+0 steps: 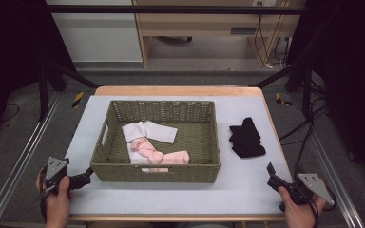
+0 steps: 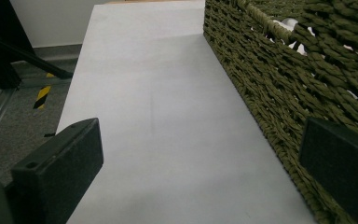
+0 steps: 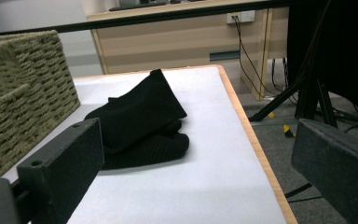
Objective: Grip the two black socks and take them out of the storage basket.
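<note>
A green woven basket [image 1: 157, 172] stands mid-table, holding a pair of white socks [image 1: 153, 130] and pink socks [image 1: 160, 155]. To its right a folded pair of black socks [image 1: 246, 137] lies on the white mat. At the near left corner my left gripper [image 1: 86, 176] is open and empty, just off the basket's front left corner; its own view looks along the basket's wall [image 2: 289, 74] with bare mat between the jaws of the left gripper [image 2: 200, 154]. My right gripper [image 1: 271, 175] is open at the near right, and from the right gripper [image 3: 200, 149] the black socks [image 3: 140, 116] lie ahead, the basket [image 3: 23, 84] at left.
The white mat [image 1: 247, 190] covers a wood-edged table [image 1: 178, 90]. Metal frame rails [image 1: 19, 156] run along both sides, with cables [image 1: 309, 123] on the floor at the right. A wooden desk [image 1: 209, 23] stands behind. Bare mat lies in front of the basket.
</note>
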`<state>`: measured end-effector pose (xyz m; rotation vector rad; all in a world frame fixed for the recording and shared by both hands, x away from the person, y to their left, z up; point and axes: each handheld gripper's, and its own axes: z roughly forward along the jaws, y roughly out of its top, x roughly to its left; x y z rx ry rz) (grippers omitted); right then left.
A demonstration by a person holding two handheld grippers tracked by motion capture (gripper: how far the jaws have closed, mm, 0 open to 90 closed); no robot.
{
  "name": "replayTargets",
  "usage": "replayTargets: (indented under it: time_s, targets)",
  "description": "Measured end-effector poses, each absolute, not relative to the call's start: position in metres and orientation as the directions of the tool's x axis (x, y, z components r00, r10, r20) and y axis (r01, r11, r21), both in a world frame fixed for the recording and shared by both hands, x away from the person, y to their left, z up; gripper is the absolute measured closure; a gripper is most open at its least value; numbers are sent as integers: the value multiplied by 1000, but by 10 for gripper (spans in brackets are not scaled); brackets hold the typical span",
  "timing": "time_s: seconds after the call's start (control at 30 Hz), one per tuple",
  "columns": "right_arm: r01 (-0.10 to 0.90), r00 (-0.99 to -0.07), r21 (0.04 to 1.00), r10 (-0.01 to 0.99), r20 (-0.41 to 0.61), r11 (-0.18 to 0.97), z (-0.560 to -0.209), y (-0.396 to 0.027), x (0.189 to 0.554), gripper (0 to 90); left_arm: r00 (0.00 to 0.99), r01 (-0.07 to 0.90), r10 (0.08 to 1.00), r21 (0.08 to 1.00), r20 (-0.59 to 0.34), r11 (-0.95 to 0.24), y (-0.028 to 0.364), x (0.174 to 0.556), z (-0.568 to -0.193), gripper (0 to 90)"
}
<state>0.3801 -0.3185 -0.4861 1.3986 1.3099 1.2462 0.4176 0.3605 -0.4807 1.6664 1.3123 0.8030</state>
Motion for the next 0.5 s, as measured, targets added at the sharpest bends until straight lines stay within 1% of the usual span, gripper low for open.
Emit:
replayTargets:
  time_s: [0.27,0.5]
  targets:
    - [180,-53,982,996,67,-56,-486,-314,381,46,244,429,970,899,-21,-88,361,418,-481,0]
    - [198,-65,979,996,61,-47,-486,-314,383,59,244,433,970,897,-21,-90,361,418,-481,0]
